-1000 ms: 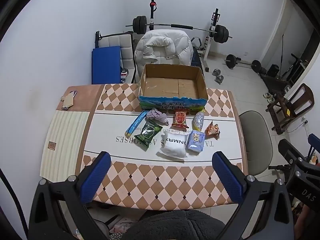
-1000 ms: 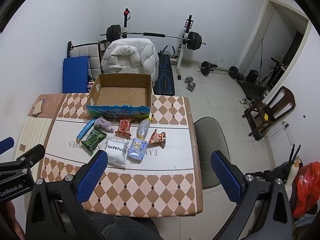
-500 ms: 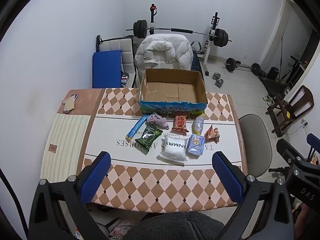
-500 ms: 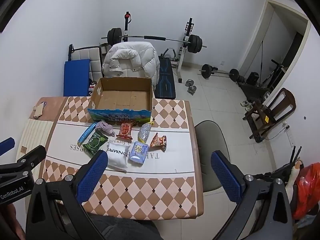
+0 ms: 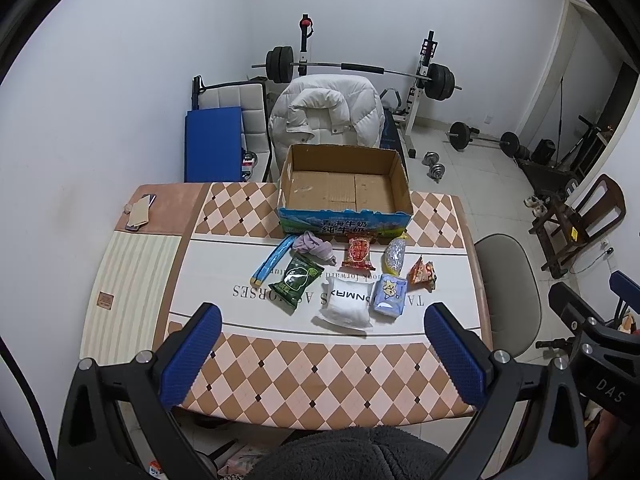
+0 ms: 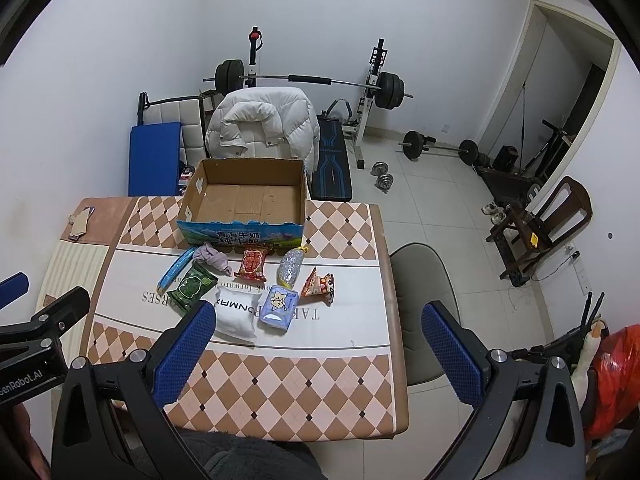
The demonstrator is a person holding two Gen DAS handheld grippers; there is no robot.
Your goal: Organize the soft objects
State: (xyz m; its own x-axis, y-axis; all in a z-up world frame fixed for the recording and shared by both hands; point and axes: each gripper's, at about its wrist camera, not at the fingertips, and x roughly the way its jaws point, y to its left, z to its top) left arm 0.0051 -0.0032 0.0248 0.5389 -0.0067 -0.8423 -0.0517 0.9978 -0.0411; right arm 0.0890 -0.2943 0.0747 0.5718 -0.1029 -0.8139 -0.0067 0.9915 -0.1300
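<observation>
An empty cardboard box point(image 5: 346, 188) point(image 6: 246, 196) stands at the table's far side. In front of it lie several soft items: a white pillow pack point(image 5: 346, 306) point(image 6: 236, 312), a light blue tissue pack point(image 5: 390, 294) point(image 6: 279, 307), a green packet point(image 5: 297, 280) point(image 6: 192, 286), a red snack bag point(image 5: 359, 253) point(image 6: 252, 264), a silver pouch point(image 5: 394, 255) point(image 6: 291, 266), an orange triangular bag point(image 5: 422, 274) point(image 6: 318, 285), a purple cloth point(image 5: 314, 243) point(image 6: 212, 256) and a blue tube point(image 5: 271, 260) point(image 6: 176, 268). My left gripper point(image 5: 322, 354) and right gripper point(image 6: 316, 354) hover high above the near table edge, both open and holding nothing.
A checkered table point(image 5: 320, 376) carries a phone and card point(image 5: 139, 212) at its far left corner. A chair with a white jacket point(image 5: 326, 114) stands behind the box, a grey chair point(image 5: 506, 280) at the right. Gym weights and a wooden chair point(image 6: 536, 228) fill the floor beyond.
Both grippers have pulled slightly back and up, so the table and items sit a little farther away in view. Nothing on the table moved.
</observation>
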